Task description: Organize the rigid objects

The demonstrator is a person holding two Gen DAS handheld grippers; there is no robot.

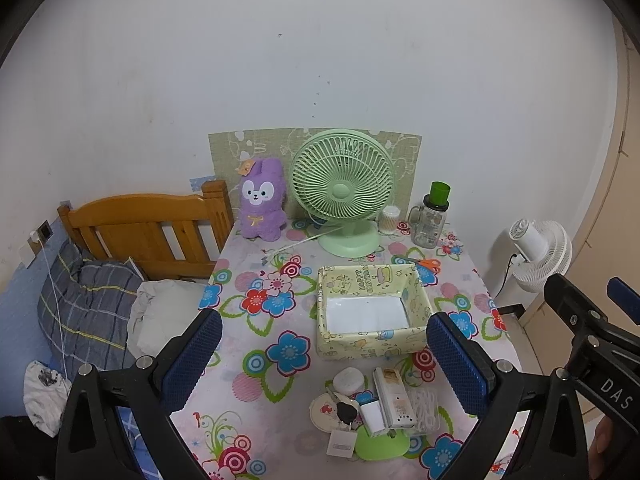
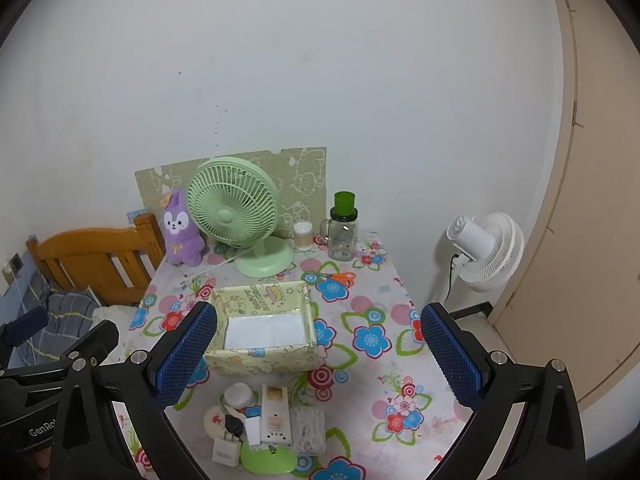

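Bench (image 1: pixel 248 364), floral cloth: 1 yellow box (image 1: pixel 372 312), green fan (image 1: pixel 344 192), plush rabbit (image 1: pixel 262 200), jar (image 1: pixel 432 216), scissors (image 1: pixel 428 263), small-item pile (image 1: pixel 372 412).

A box (image 1: pixel 372 312) is set near the middle of the counter (image 1: pixel 256 364). A cluster of small items (image 1: pixel 372 408) is laid before it, by the near edge. A desk fan (image 1: pixel 342 192) is placed behind the box at the far edge, with a plush toy (image 1: pixel 262 200) at the far left corner, a jar (image 1: pixel 432 216) at the far right corner, and scissors (image 1: pixel 428 263) between jar and box.
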